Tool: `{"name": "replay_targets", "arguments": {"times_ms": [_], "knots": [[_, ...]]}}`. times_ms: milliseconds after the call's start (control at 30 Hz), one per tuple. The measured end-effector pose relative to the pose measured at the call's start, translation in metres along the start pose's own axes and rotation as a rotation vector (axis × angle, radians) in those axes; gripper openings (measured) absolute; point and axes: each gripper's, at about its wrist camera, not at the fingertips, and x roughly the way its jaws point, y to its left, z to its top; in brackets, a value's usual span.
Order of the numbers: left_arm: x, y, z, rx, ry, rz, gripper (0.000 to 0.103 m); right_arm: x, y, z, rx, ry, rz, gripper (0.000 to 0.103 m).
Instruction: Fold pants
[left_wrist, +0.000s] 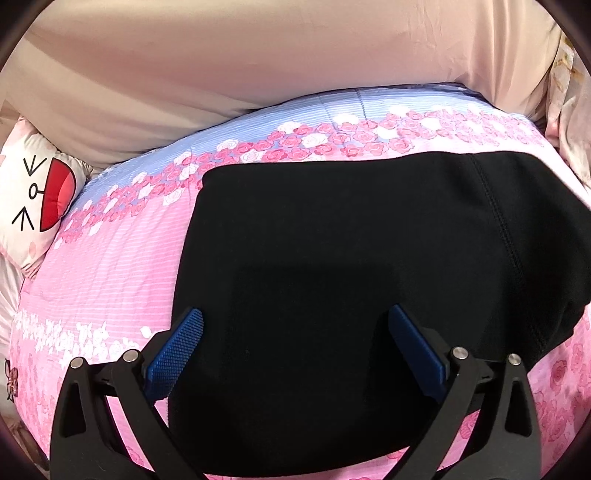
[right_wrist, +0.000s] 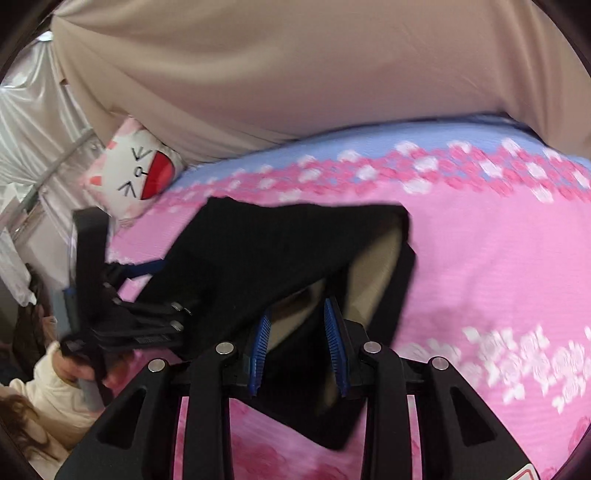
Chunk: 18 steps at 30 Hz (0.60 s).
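Black pants (left_wrist: 332, 277) lie on a pink flowered bedspread (left_wrist: 110, 277). In the left wrist view they are a flat dark block with a seam at the right. My left gripper (left_wrist: 295, 325) is open, its blue pads (left_wrist: 177, 350) spread wide just above the near part of the pants. In the right wrist view the pants (right_wrist: 258, 251) are partly lifted, and a beige inner lining (right_wrist: 373, 266) shows in a gap. My right gripper (right_wrist: 297, 314) is partly open around a raised edge of the pants, not pinching it. The left gripper (right_wrist: 155, 280) shows at the pants' left side.
A beige padded headboard (left_wrist: 258, 66) runs along the far side of the bed. A white cat-face pillow (left_wrist: 33, 199) lies at the far left, also in the right wrist view (right_wrist: 136, 173). The person's cream sleeve (right_wrist: 55, 384) is at lower left.
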Motion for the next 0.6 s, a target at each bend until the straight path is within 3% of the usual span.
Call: {"name": "replay_targets", "arguments": {"times_ms": [133,333,433,600], "knots": [[0.000,0.002,0.001,-0.009,0.002,-0.010,0.098,0.019,-0.015,-0.002,0.029,0.066,-0.057,0.029],[0.001,0.010,0.000,-0.014,0.007,-0.046,0.098,0.027,-0.032,-0.008,0.090,0.098,0.034,0.032],[0.004,0.008,0.000,-0.010,0.001,-0.024,0.098,0.039,-0.033,-0.005,0.124,0.113,0.095,0.010],[-0.007,0.014,0.001,-0.026,-0.011,-0.111,0.098,-0.014,-0.040,0.001,0.196,-0.029,0.181,0.008]]}}
